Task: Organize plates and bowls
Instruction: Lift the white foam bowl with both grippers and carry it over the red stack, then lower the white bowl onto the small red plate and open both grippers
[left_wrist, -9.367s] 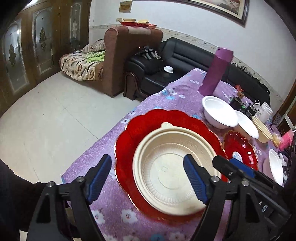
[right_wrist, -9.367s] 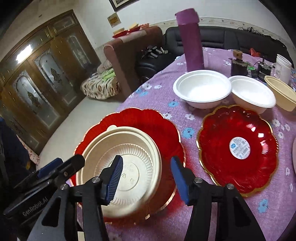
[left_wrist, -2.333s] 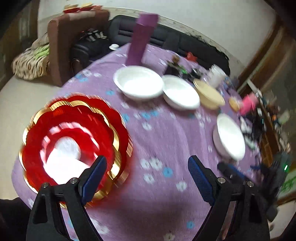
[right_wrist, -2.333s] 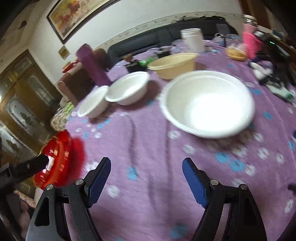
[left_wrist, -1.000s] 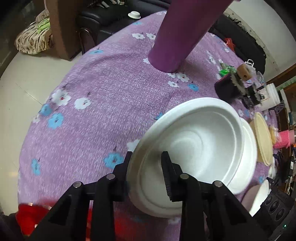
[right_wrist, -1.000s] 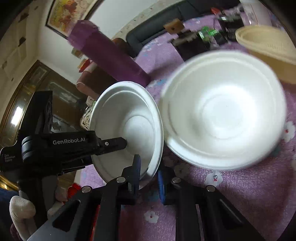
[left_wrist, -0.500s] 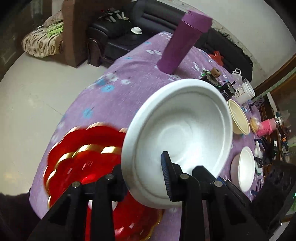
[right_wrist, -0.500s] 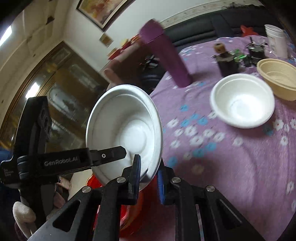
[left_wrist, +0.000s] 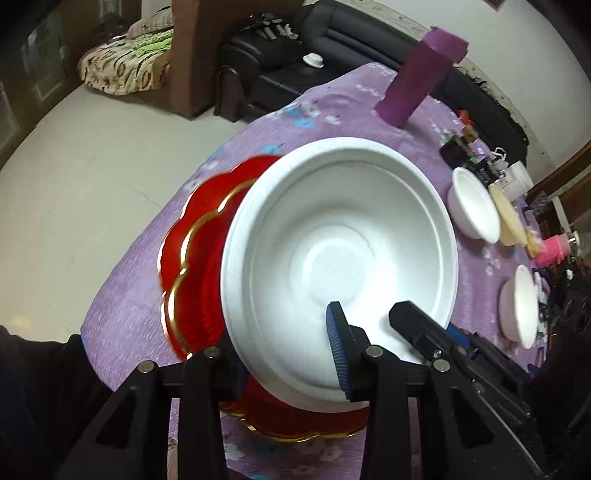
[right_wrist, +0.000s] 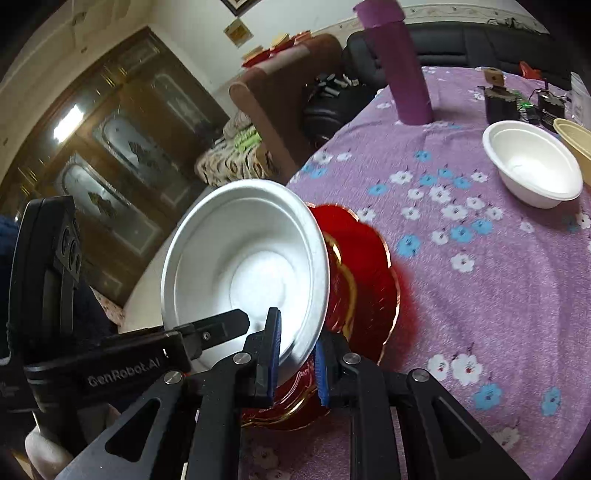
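Left hand-held gripper (left_wrist: 288, 354): jaws opening, astride the near rim of the large white bowl (left_wrist: 343, 258); one blue pad shows inside the bowl, the other finger is hidden behind the wall, so I cannot tell whether they press on it.
Right hand-held gripper (right_wrist: 295, 360): clenched on the lower rim of the same bowl, one pad inside, one outside.
Bowl's place: tilted, its open side turned up toward both cameras, over the stack of red plates (left_wrist: 192, 266); whether its underside touches them cannot be told.
Red plates: scalloped, gold-edged, glossy, blurred; they lie at the near edge of the bench (right_wrist: 480, 295).
Bowl's look: plain matte white, round, with a wide flat rim, a stepped ring in the wall and a flat circular floor; nothing inside.
Bench: covered in a purple cloth printed with blue and white flowers.
Farther on the bench: a smaller white bowl (right_wrist: 533, 166) well apart from the plates, a beige bowl (right_wrist: 574, 138) just beside it, another white bowl (left_wrist: 521, 306) at the right edge in the left wrist view, a tall purple bottle (right_wrist: 399, 62) standing upright, small dark electronic parts and a pink cup (left_wrist: 554, 251).
Room: pale tiled floor (left_wrist: 92, 155), brown armchair, black leather sofa (right_wrist: 461, 40), dark wooden cabinet with glass doors (right_wrist: 122, 140), white wall.
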